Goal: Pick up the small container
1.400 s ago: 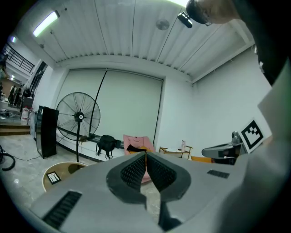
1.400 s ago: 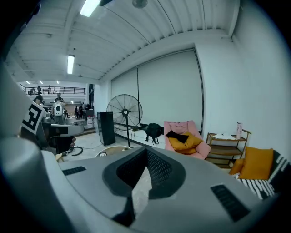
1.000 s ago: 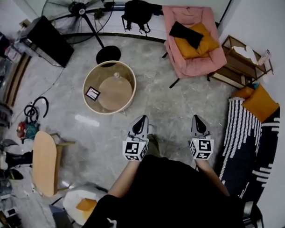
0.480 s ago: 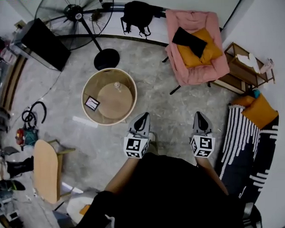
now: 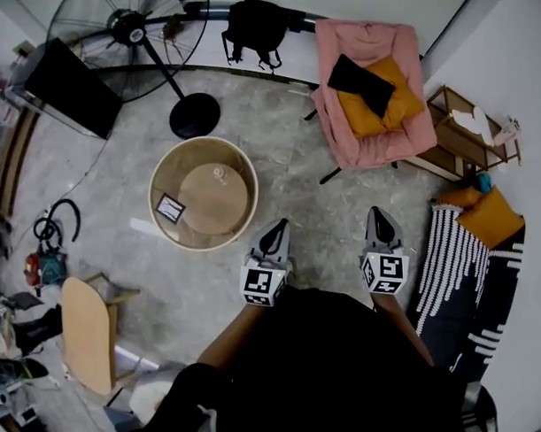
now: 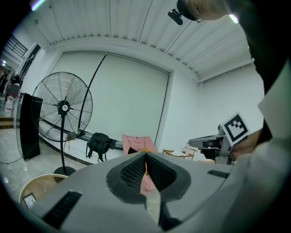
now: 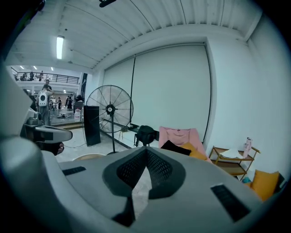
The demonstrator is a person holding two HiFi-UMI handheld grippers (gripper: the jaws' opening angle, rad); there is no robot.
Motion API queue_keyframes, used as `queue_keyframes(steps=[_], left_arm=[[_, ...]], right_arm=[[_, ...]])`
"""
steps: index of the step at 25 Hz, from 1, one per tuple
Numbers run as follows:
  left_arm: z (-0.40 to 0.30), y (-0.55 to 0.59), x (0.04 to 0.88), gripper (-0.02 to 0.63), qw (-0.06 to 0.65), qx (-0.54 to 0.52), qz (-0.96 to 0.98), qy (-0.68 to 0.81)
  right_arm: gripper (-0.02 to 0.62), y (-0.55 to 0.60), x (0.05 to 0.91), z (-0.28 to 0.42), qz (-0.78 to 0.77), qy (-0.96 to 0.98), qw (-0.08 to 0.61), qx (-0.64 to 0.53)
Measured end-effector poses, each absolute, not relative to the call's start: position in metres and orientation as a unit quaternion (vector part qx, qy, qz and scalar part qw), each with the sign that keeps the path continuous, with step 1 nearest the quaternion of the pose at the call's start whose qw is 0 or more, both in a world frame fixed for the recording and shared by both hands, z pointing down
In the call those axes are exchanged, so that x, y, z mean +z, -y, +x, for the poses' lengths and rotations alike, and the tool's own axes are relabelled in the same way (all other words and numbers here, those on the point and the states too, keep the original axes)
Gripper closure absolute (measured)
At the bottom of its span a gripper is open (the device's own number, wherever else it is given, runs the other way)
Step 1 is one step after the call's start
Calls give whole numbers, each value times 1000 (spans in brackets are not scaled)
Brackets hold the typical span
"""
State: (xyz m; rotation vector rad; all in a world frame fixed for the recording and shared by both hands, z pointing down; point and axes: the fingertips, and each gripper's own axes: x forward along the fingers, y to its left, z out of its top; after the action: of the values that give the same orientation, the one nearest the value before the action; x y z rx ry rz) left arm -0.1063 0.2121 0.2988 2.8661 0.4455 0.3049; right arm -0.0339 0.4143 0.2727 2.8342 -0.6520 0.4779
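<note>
The small container point(image 5: 219, 174) is a pale little object standing on the wooden top of a round, glass-rimmed table point(image 5: 159, 175), next to a black-and-white card point(image 5: 170, 208). My left gripper point(image 5: 278, 226) hovers over the floor just right of and nearer than the table, its jaws shut with nothing between them. My right gripper point(image 5: 377, 214) is level with it further right, also shut and empty. In the left gripper view the shut left gripper point(image 6: 146, 157) points toward the far wall, with the table's rim point(image 6: 34, 184) low at the left. The right gripper point(image 7: 146, 152) shows shut in its own view.
A big standing fan point(image 5: 122, 25) and a black box point(image 5: 67, 85) stand beyond the table. A pink armchair point(image 5: 368, 83) with an orange cushion, a black backpack point(image 5: 255, 25), a wooden shelf point(image 5: 467, 128) and a striped rug point(image 5: 459, 275) lie ahead and right. A wooden stool point(image 5: 84, 332) sits at the left.
The whole scene has slid a little in the head view: the table has drifted up and left, and both grippers sit slightly nearer to it. Both stay shut.
</note>
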Motion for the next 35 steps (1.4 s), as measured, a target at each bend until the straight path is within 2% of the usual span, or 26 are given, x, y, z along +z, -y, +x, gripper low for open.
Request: queue_keyframes(steps=[7, 15, 21, 27, 35], left_arm=[[-67, -179, 299, 581, 121, 106, 977, -137], [-61, -144, 301, 581, 122, 112, 982, -92], [-58, -99, 321, 581, 132, 128, 983, -17], [-25, -82, 329, 581, 109, 118, 984, 81], [24, -74, 324, 581, 131, 118, 966, 189]], right_arm=[[574, -373, 274, 20, 954, 234, 91, 162], [574, -332, 275, 62, 946, 271, 90, 155], [574, -281, 283, 102, 927, 325, 96, 159], [574, -229, 299, 157, 880, 449, 88, 130], [574, -179, 286, 230, 819, 552, 98, 121]])
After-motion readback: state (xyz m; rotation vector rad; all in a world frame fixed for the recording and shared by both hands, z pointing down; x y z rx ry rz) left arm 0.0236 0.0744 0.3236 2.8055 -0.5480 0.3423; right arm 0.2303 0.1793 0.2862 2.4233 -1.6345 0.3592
